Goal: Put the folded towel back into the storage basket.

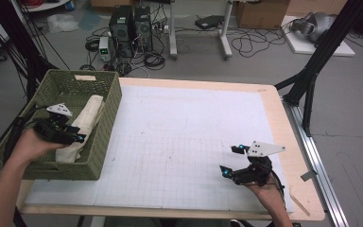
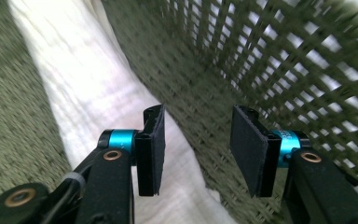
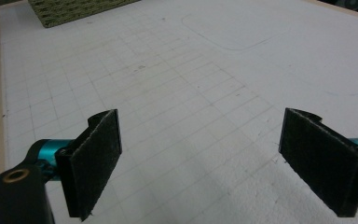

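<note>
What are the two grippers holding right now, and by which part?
Nothing. The left gripper stands open above the white cloth in the green basket; the right gripper is open over the table.

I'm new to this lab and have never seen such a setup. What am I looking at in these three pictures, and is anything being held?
No robot here: a person holds a hand-held claw in each hand. The high view looks down on the table from above; the other two pictures come from small cameras riding on each claw, looking along its black jaws.

A white gridded mat covers the table. At its left stands a green basket with a white cloth inside.

The left claw is inside the basket, jaws apart just above the cloth, gripping nothing. The right claw hovers over the bare mat, jaws wide open and empty.

So nothing is held now; the cloth lies in the basket.
</note>
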Demonstrator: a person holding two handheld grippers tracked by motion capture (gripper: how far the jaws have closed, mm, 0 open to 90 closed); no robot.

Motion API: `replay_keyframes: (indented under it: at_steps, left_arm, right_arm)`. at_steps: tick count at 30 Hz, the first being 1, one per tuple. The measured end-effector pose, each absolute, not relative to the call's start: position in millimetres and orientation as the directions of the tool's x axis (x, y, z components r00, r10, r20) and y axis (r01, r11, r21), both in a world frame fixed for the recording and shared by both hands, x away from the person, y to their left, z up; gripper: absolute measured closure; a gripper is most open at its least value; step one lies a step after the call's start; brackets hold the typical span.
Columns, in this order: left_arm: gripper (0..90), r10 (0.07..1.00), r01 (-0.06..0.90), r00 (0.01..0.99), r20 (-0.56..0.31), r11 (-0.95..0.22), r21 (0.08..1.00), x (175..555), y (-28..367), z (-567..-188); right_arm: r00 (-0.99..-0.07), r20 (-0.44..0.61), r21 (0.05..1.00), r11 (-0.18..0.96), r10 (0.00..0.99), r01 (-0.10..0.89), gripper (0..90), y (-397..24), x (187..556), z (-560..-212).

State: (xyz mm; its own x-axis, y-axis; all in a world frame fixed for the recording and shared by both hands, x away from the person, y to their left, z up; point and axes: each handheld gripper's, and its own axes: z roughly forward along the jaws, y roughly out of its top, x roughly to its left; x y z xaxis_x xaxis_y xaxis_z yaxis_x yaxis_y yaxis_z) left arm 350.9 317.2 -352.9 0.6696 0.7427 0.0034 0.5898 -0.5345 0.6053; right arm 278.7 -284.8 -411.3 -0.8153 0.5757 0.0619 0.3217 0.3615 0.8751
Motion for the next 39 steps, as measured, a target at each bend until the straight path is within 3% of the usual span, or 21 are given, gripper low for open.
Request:
replay_keyframes:
  at_steps: [16, 39]
  left_arm:
    - [46.5, 0.76, 0.505, 0.649, -0.029, -0.402, 0.764, 325.7, 319.2, -328.5]
    - [39.5, 0.734, 0.366, 0.678, -0.025, -0.308, 0.878, 304.5, 283.4, -318.7]
  right_arm:
    - [-0.816, 0.054, 0.877, 0.363, 0.576, 0.314, 12.4, -283.1, 278.5, -410.7]
    - [-0.81, 0.05, 0.881, 0.356, 0.585, 0.311, 12.1, -285.1, 277.2, -409.0]
